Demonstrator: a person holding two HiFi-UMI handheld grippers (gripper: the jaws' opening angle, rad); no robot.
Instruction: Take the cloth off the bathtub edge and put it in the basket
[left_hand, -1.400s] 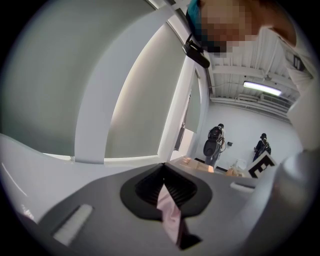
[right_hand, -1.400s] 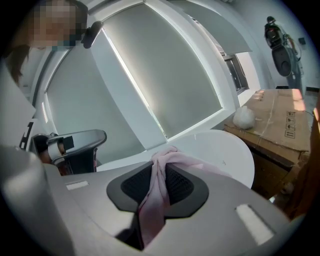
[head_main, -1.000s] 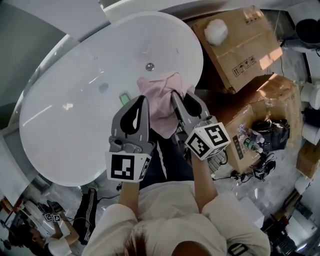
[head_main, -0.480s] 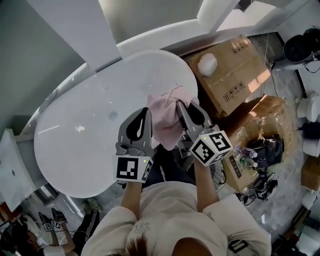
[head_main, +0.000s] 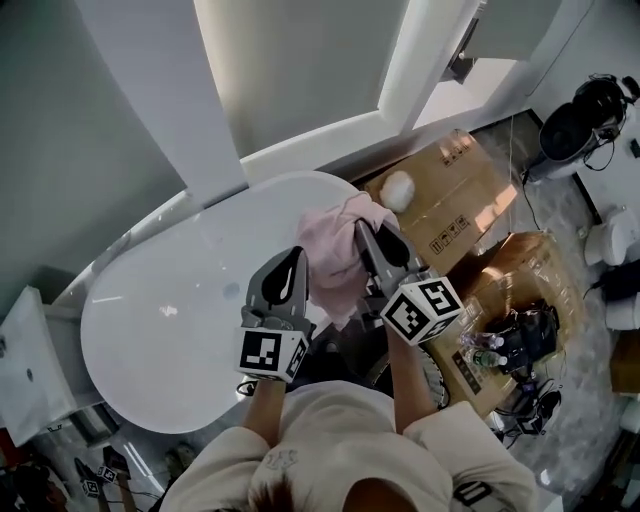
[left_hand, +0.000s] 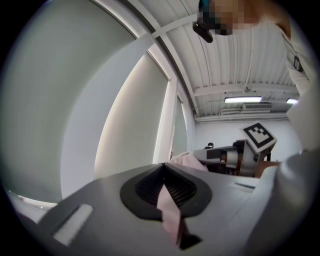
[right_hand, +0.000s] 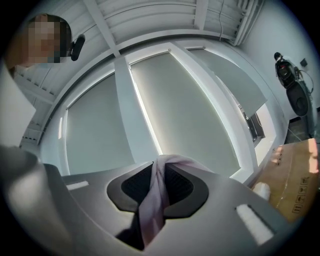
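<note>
A pink cloth (head_main: 335, 255) hangs in the air between my two grippers, above the near right rim of the white bathtub (head_main: 180, 330). My left gripper (head_main: 295, 258) is shut on the cloth's left part; a pink strip (left_hand: 167, 210) is pinched between its black pads. My right gripper (head_main: 367, 235) is shut on the right part, and in the right gripper view a twisted fold (right_hand: 155, 200) runs down between its pads. In the left gripper view the right gripper (left_hand: 227, 154) shows beyond a bunch of cloth (left_hand: 187, 161). I see no basket that I can make out.
Cardboard boxes (head_main: 450, 205) stand right of the tub, one with a white fluffy ball (head_main: 398, 188) on top. An open box (head_main: 520, 300) holds bottles and black gear. A blinded window wall (right_hand: 190, 110) rises behind the tub. Cables and equipment lie at far right.
Both grippers have risen with the pink cloth, which has come up off the tub's rim. The head view has tilted up, so the tub sits lower and the window wall shows.
</note>
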